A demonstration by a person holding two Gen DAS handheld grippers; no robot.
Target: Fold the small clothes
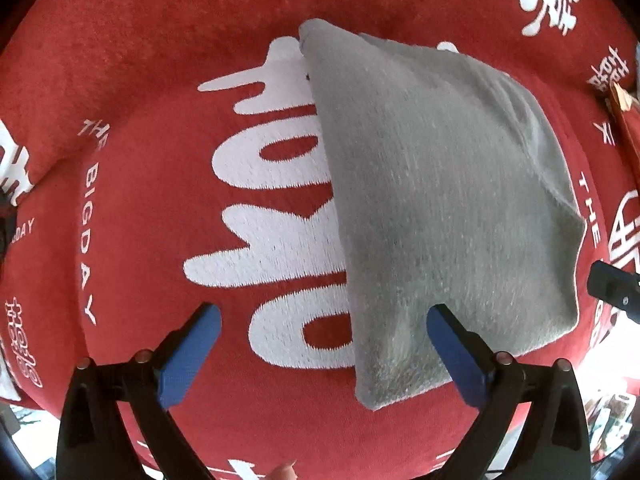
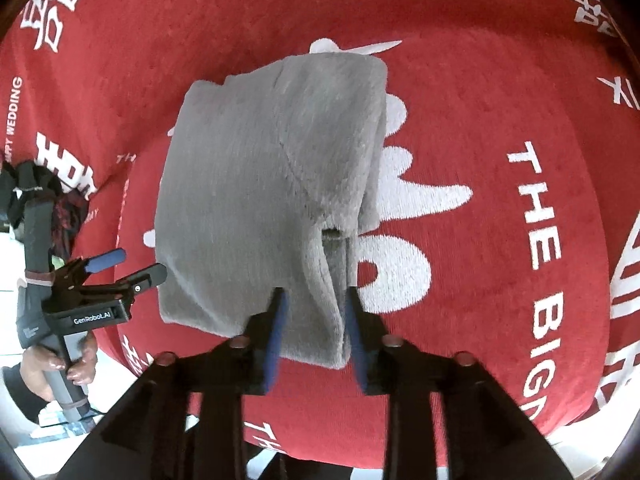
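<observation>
A grey fleecy garment (image 1: 432, 208), folded into a thick rectangle, lies flat on the red cloth. In the left wrist view my left gripper (image 1: 324, 308) hangs above its near left corner, jaws wide open and holding nothing; its right pad (image 1: 456, 356) overlaps the garment's edge. In the right wrist view the garment (image 2: 256, 184) fills the middle. My right gripper (image 2: 316, 294) straddles its near right corner, where a folded ridge lies between the blue pads; the jaws are partly open and the fabric rests on the table. The left gripper (image 2: 140, 264) shows at the garment's left edge, open.
A red tablecloth (image 2: 500, 128) with large white lettering covers the table. A dark bundle of clothes (image 2: 60, 208) lies at its left edge. A person's hand (image 2: 76, 364) holds the left gripper's handle. An orange-brown object (image 1: 624, 108) sits at the far right.
</observation>
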